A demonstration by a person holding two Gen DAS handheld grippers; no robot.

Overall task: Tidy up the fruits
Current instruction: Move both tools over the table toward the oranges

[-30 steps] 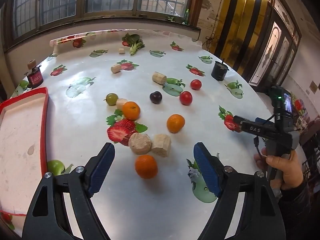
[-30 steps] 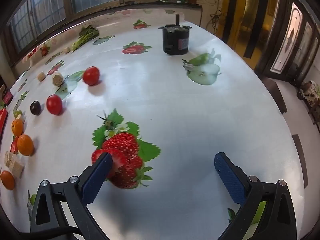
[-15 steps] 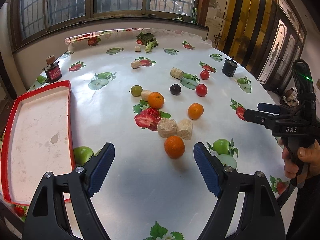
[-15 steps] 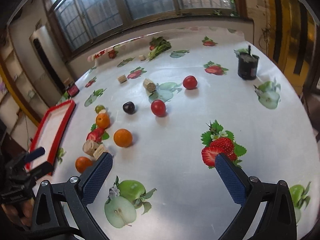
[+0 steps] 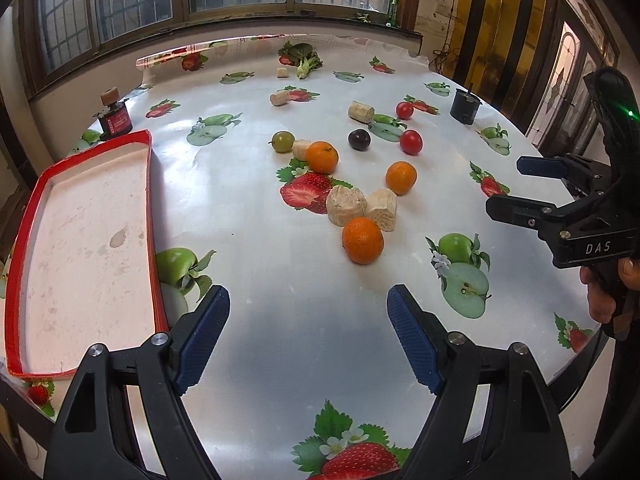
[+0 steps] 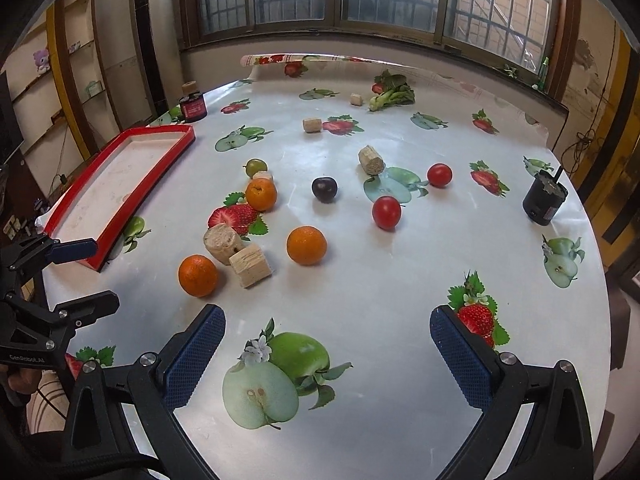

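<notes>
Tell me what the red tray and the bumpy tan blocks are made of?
The red tray looks like plastic: a glossy rim, a dull, stained white floor. The tan blocks look like pressed wood or cork: rough, layered, matte sides. That is a guess.

Legible text, two instances. In the left wrist view the right gripper point(image 5: 520, 186) carries "DAS" in pale capitals on its black body, just above the hand point(image 5: 608, 288) gripping it. In the right wrist view the left gripper point(image 6: 86, 276) carries "GenRobot.AI" in small pale letters on the lower edge of its black body. The red label on the small dark jar point(image 6: 193, 106) shows print too small to read.
</notes>
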